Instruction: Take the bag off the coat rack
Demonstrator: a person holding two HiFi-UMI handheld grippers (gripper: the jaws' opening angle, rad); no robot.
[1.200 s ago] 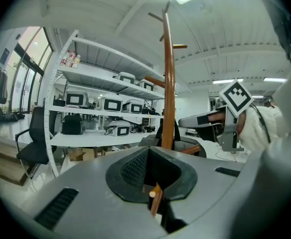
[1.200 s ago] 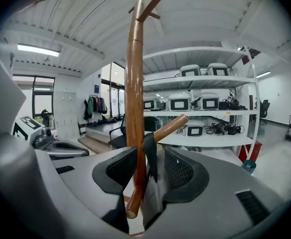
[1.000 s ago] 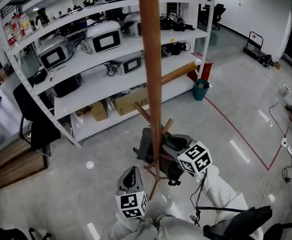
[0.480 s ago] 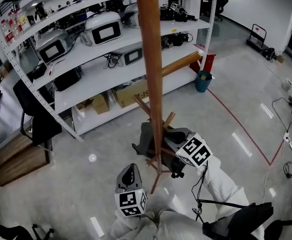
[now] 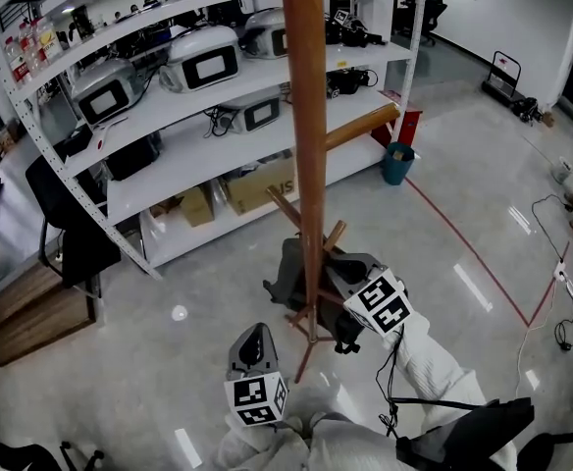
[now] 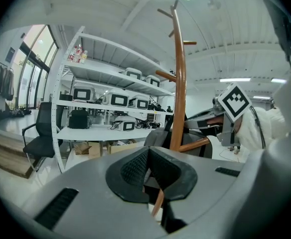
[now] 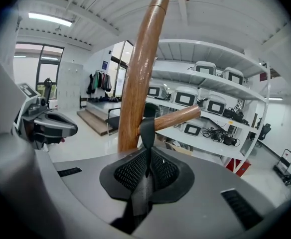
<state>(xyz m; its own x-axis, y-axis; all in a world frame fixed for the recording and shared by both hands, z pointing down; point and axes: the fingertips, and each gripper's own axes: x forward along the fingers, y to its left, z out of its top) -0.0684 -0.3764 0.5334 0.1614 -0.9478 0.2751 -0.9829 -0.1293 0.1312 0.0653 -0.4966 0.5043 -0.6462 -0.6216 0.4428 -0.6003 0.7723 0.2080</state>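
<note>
One dark grey bag (image 5: 288,275) hangs low on the wooden coat rack (image 5: 306,116), slumped against the pole just above its splayed feet. Its narrow dark strap (image 7: 146,129) loops over a peg (image 7: 178,117) that angles up from the pole and drops straight down from there. A second ago the right gripper (image 7: 146,166) stood with its jaws wide apart; now they are closing, and the ribbed pads (image 7: 130,171) pinch the strap directly below the peg. In the head view the right gripper (image 5: 350,281) sits against the bag's right side, much where it was a second ago, with its marker cube shifted slightly up and to the left. The pole also stands a little further right in that view than before. The left gripper (image 5: 257,340) remains low, near the person's body and short of the rack's feet. Its pads (image 6: 135,168) are pressed together with nothing between them, and the bag (image 6: 158,136) and pole show beyond them. The bag looks soft and creased, its body sagging behind the pole; no lettering or fastening can be made out. Behind the rack stands white shelving (image 5: 169,106) carrying white devices with dark screens (image 5: 200,57), with cardboard boxes (image 5: 252,192) on its lowest level. A teal bin (image 5: 396,162) stands at the shelving's right end, on a glossy grey floor (image 5: 443,214).
</note>
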